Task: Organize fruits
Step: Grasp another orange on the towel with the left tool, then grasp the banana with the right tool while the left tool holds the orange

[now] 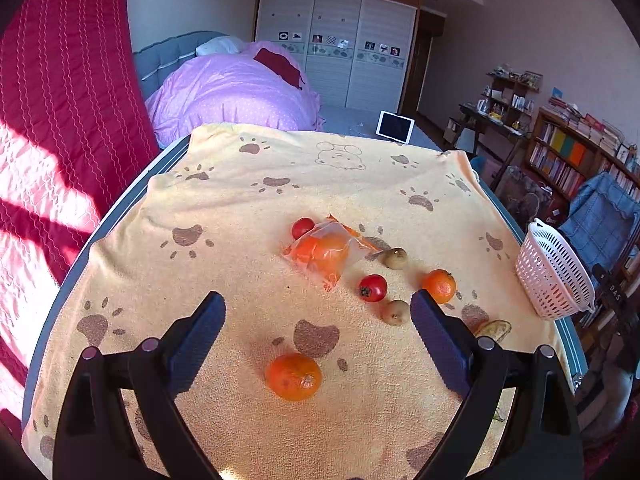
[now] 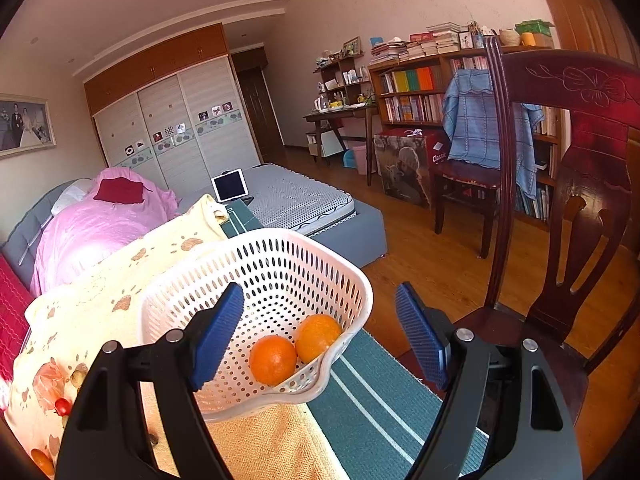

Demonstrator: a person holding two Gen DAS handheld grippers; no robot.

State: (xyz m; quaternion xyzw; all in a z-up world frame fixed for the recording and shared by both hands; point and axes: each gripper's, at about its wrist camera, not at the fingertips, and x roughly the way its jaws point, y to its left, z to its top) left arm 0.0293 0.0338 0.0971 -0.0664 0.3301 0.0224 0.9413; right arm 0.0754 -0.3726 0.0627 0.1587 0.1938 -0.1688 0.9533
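On the yellow paw-print towel [image 1: 248, 208] lie an orange [image 1: 294, 376] close in front, a second orange [image 1: 439, 286], two red tomatoes [image 1: 373, 288] [image 1: 302, 227], two brown kiwis [image 1: 396, 312] [image 1: 394, 258] and a clear bag holding oranges [image 1: 324, 254]. My left gripper [image 1: 318, 320] is open and empty above the near orange. The white perforated basket [image 1: 554, 276] stands at the table's right edge. In the right wrist view the basket [image 2: 320, 264] holds two oranges [image 2: 273, 359] [image 2: 318, 337]. My right gripper [image 2: 320, 328] is open and empty over it.
A dark banana peel piece [image 1: 494, 329] lies near the right finger. A green striped table edge [image 2: 372, 396] shows under the towel. A dark wooden chair [image 2: 568, 184] stands close on the right. A bed with a pink quilt [image 1: 236, 88] is behind the table.
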